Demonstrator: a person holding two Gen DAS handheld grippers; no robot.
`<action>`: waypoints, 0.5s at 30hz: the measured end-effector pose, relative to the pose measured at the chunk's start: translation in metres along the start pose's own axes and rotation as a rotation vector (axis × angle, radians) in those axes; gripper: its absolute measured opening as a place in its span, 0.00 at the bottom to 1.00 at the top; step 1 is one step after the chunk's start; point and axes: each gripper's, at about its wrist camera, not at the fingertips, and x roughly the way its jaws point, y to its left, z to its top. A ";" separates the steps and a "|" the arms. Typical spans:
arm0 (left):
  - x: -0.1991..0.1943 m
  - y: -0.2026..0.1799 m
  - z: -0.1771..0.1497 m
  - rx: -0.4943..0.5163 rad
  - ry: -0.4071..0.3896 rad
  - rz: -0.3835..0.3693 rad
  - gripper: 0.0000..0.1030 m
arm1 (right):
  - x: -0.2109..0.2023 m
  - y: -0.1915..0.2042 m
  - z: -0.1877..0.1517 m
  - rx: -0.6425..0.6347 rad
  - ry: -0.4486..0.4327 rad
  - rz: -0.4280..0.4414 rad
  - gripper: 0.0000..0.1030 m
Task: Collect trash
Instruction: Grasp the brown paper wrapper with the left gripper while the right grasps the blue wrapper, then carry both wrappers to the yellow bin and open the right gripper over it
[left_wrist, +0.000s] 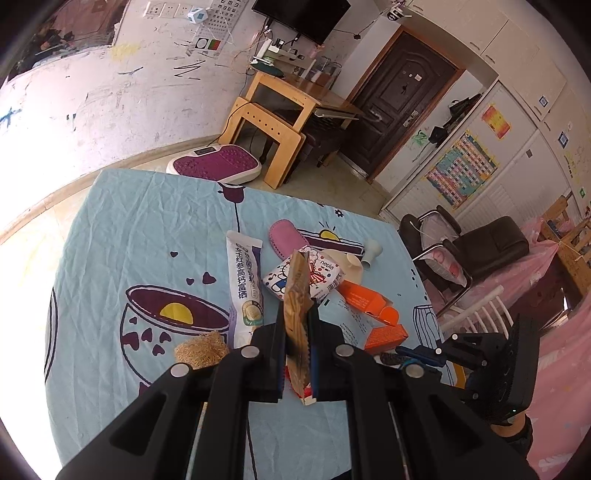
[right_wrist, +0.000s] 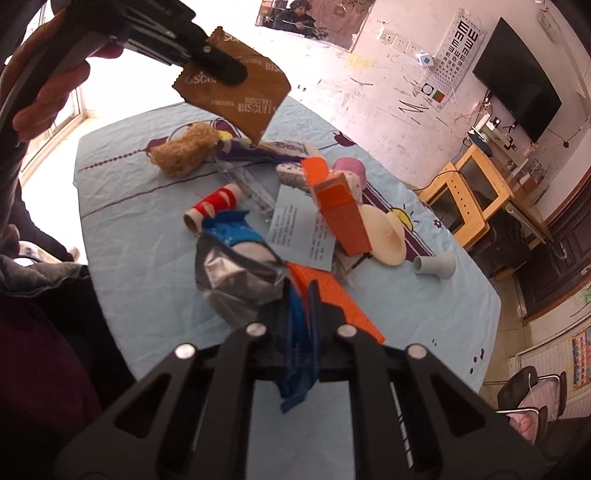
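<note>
My left gripper (left_wrist: 297, 325) is shut on a brown biscuit wrapper (left_wrist: 297, 295) and holds it above the table; the wrapper (right_wrist: 236, 88) also shows at the upper left of the right wrist view, lifted clear of the cloth. My right gripper (right_wrist: 299, 306) is shut on a blue and silver foil wrapper (right_wrist: 240, 273) that hangs just above the light blue tablecloth (right_wrist: 140, 240). The right gripper (left_wrist: 491, 350) shows at the right edge of the left wrist view.
On the cloth lie a white powder sachet (left_wrist: 245, 280), a Hello Kitty tissue pack (left_wrist: 306, 277), orange boxes (right_wrist: 340, 214), a paper leaflet (right_wrist: 299, 229), a red thread spool (right_wrist: 214, 208), a loofah scrap (right_wrist: 184, 147), a pink insole (left_wrist: 286, 236), a grey pipe elbow (right_wrist: 436, 267).
</note>
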 end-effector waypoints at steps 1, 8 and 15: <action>0.000 0.001 0.000 -0.002 0.000 -0.001 0.06 | -0.002 -0.002 0.000 0.025 -0.013 0.004 0.04; -0.001 0.003 0.001 -0.013 -0.003 -0.014 0.06 | -0.025 -0.028 -0.006 0.253 -0.127 0.053 0.04; -0.007 -0.017 0.002 0.023 -0.017 -0.042 0.06 | -0.068 -0.066 -0.047 0.508 -0.277 0.019 0.04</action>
